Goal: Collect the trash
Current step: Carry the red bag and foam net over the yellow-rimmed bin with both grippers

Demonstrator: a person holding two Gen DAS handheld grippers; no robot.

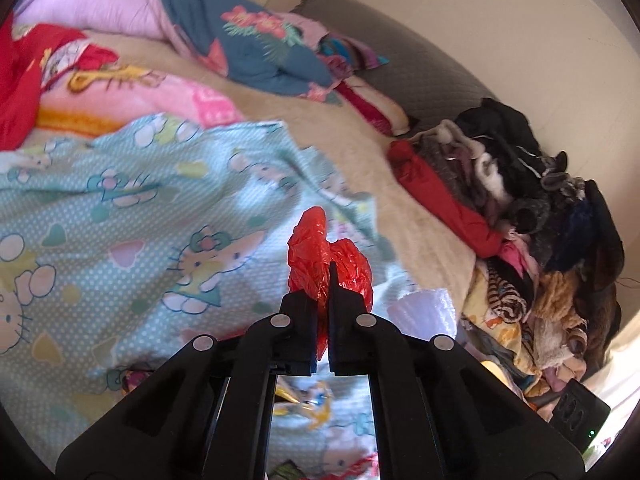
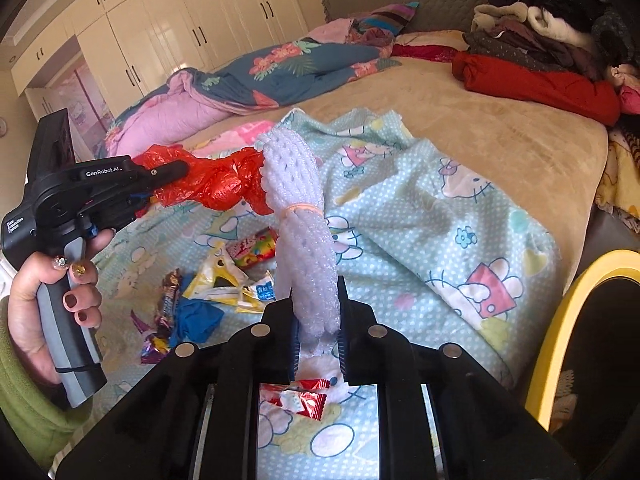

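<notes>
My left gripper (image 1: 329, 276) is shut on a crumpled red plastic bag (image 1: 316, 248), held above the light-blue cartoon sheet (image 1: 140, 200). It also shows in the right wrist view (image 2: 176, 170) at the left, with the red bag (image 2: 216, 184) sticking out. My right gripper (image 2: 318, 300) is shut on a white foam net sleeve (image 2: 300, 200) with a rubber band around it, held upright. Loose trash lies on the sheet: a colourful wrapper (image 2: 256, 246), a yellow-white packet (image 2: 224, 280), a brown candy wrapper (image 2: 170, 296), a blue scrap (image 2: 196, 318), a red wrapper (image 2: 308, 396).
A yellow-rimmed dark bin (image 2: 576, 320) stands at the right of the bed. A clothes pile (image 1: 540, 208) covers the bed's right side. A blue floral quilt (image 2: 280, 68) lies at the far side. White wardrobes (image 2: 160, 32) line the far wall.
</notes>
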